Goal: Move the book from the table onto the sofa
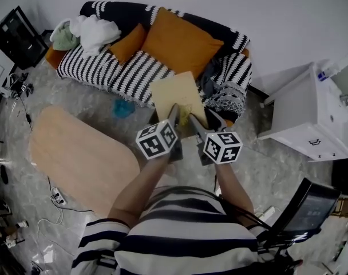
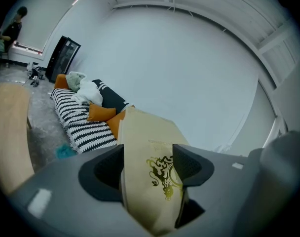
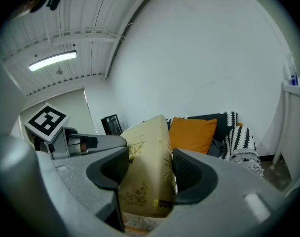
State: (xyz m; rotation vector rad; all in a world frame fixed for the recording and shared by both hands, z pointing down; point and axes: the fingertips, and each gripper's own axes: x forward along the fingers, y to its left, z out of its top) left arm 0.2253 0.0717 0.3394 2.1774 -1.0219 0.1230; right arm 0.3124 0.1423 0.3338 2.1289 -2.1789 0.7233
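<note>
A pale yellow book with a gold emblem hangs in the air in front of the sofa, held between both grippers. My left gripper is shut on the book's near left edge. My right gripper is shut on its near right edge. In the left gripper view the book stands upright between the dark pads, and the left gripper clamps its cover. In the right gripper view the book fills the gap of the right gripper. The sofa has black-and-white stripes and a large orange cushion.
A light wooden table lies at the lower left. A white cabinet stands at the right. White and green clothes pile on the sofa's left end, a dark cloth on its right. A teal object lies on the floor.
</note>
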